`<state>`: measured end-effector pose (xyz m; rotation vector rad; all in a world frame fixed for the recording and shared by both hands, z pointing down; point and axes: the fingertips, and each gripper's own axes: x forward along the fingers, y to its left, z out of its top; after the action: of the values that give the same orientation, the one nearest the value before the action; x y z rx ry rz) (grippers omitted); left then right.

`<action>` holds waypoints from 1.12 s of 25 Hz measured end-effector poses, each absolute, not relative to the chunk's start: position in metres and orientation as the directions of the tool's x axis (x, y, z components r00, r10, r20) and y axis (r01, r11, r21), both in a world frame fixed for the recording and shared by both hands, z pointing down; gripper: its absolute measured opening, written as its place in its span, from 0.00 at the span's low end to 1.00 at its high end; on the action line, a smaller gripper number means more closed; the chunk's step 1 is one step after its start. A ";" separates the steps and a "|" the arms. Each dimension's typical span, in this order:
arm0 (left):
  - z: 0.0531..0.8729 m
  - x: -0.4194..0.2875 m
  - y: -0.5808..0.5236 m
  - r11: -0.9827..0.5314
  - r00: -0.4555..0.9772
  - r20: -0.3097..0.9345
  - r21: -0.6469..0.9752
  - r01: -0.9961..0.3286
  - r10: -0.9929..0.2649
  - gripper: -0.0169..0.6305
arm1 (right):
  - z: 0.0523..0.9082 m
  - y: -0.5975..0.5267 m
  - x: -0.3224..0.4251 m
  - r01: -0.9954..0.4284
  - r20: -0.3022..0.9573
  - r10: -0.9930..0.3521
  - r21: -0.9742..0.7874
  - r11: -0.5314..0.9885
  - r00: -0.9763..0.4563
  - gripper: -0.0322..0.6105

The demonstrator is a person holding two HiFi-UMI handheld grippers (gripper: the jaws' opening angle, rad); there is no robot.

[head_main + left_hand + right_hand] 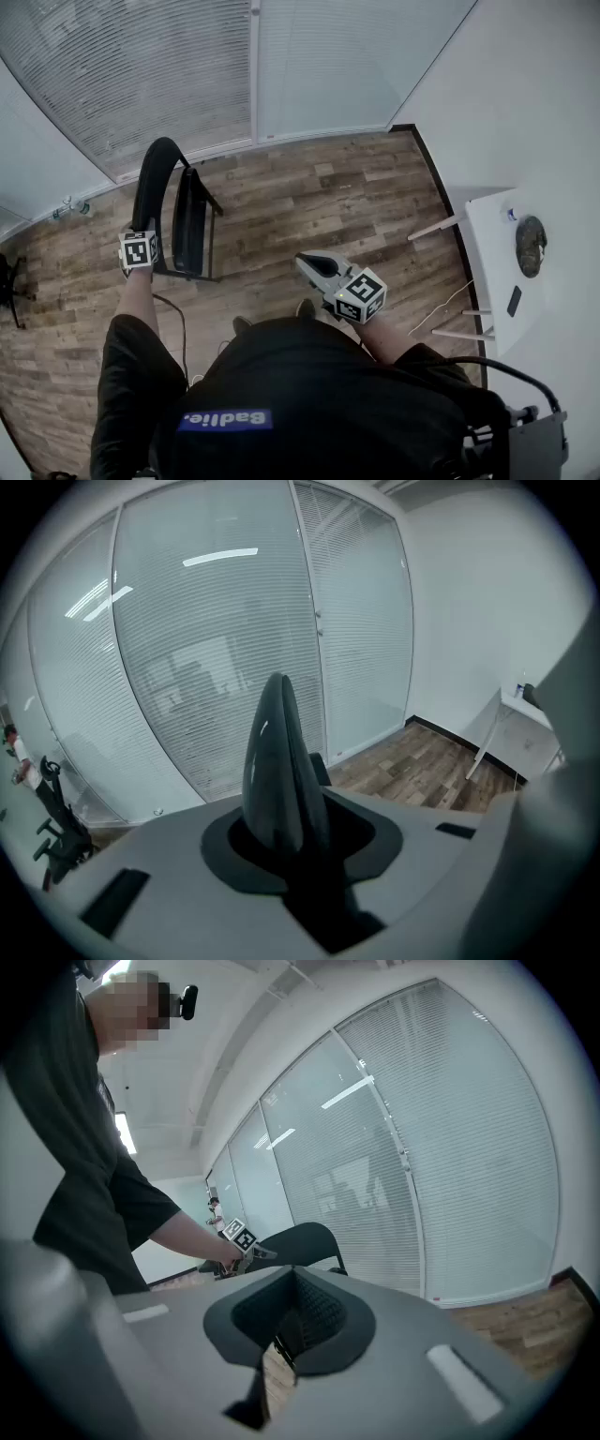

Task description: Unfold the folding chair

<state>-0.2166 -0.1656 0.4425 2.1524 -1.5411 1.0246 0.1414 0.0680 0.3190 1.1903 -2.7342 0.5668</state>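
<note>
Folding chair — still folded, upright on the floor, far left. My left tongs, closed on nothing, sit by its backrest, presumably to steady it; right tongs (closed, empty) hover near centre.

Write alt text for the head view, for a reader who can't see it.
Seen from steeply above, a person stands over a black folding chair, folded upright on a wood floor beside a blind-covered glass wall. The left tongs grip the edge of its backrest; the right tongs are shut and empty, clear of it. A white table stands at the right edge.
</note>
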 end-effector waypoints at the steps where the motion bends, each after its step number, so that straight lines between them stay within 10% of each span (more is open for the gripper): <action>1: 0.442 -0.218 -0.167 -0.379 0.170 0.696 -0.157 -0.912 -0.697 0.16 | 0.319 0.067 0.139 -0.723 0.241 -0.683 -0.295 0.625 -0.689 0.05; 28: 0.438 -0.238 -0.166 -0.384 0.189 0.686 -0.141 -0.913 -0.702 0.16 | 0.367 0.027 0.073 -0.688 0.341 -0.599 -0.407 0.600 -0.724 0.05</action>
<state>-0.2376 -0.1655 0.4375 2.1700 -1.5326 0.9951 0.0734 0.0275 0.3675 1.0782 -2.6562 0.7839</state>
